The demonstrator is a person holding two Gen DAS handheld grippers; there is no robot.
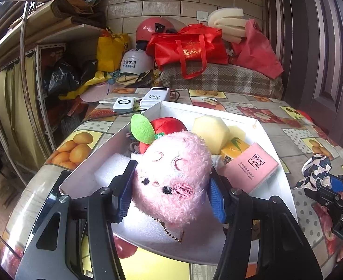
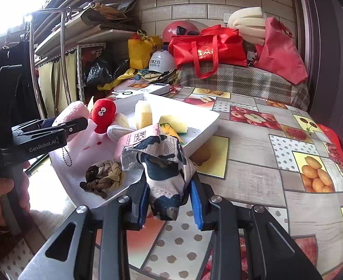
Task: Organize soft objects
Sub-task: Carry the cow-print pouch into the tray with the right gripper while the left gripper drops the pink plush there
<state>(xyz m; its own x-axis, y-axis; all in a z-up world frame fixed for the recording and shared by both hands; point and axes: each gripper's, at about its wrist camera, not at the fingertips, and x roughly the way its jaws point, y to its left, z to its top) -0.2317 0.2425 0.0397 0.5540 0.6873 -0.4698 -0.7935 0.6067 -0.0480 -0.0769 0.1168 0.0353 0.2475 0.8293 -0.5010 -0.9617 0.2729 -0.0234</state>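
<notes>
My left gripper [image 1: 171,186] is shut on a pink plush toy [image 1: 176,163], both blue pads pressing its sides, just above the near end of a white tray [image 1: 206,109]. The tray holds a red plush apple [image 1: 169,123], yellow sponges [image 1: 210,133], a pink tissue pack [image 1: 250,165] and white foam [image 1: 110,168]. My right gripper [image 2: 169,186] is shut on a cow-patterned cloth [image 2: 162,161] at the tray's [image 2: 204,121] near right edge. A brown braided hair tie [image 2: 103,177] lies in the tray. In the right wrist view, the left gripper [image 2: 73,126] grips the plush [image 2: 74,110] at the left.
The table [image 2: 264,154] wears a fruit-patterned cloth. Two white power banks [image 1: 153,96] lie behind the tray. Beyond, a plaid-covered seat carries red bags [image 1: 187,46] and helmets [image 1: 136,63]. A metal rack and shelves stand at the left. A person's hand [image 2: 5,193] holds the left gripper's handle.
</notes>
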